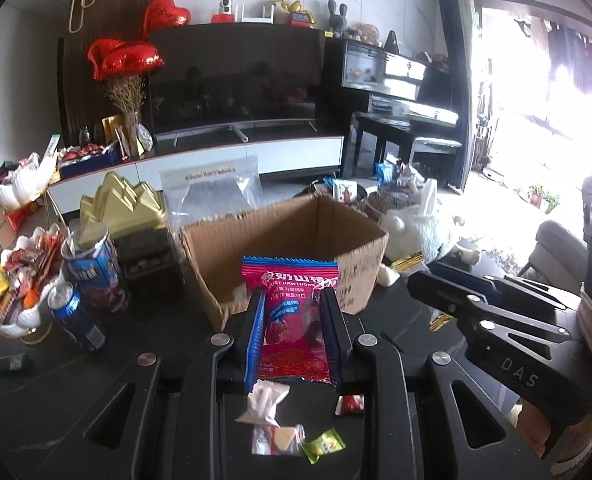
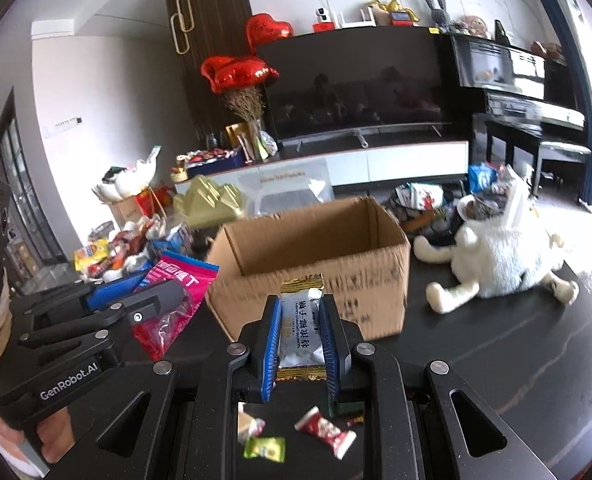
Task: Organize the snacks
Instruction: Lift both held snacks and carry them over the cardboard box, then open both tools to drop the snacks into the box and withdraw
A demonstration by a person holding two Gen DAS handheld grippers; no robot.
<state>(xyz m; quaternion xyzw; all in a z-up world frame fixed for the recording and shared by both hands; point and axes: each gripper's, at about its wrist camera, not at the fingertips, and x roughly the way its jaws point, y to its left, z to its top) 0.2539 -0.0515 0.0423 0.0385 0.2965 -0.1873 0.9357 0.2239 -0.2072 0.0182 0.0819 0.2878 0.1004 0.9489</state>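
My left gripper (image 1: 294,296) is shut on a pink hawthorn snack packet (image 1: 292,312), held above the dark table. An open cardboard box (image 1: 360,268) stands just beyond it, its inside mostly bare. In the right wrist view, my right gripper (image 2: 301,300) is shut on a white and gold coconut candy wrapper (image 2: 301,328), in front of the same cardboard box (image 2: 376,296). The left gripper (image 2: 136,284) with its pink packet (image 2: 176,280) shows at the left of that view. The right gripper (image 1: 436,276) reaches in from the right of the left wrist view. Small wrapped candies (image 1: 272,432) lie on the table below the fingers.
A white bowl of snacks (image 1: 20,292), blue cans (image 1: 76,316) and a gold box (image 1: 124,208) crowd the table's left. A white plush toy (image 2: 504,256) lies to the right of the box. Loose candies (image 2: 324,432) sit on the dark table (image 2: 496,360). A TV stands behind.
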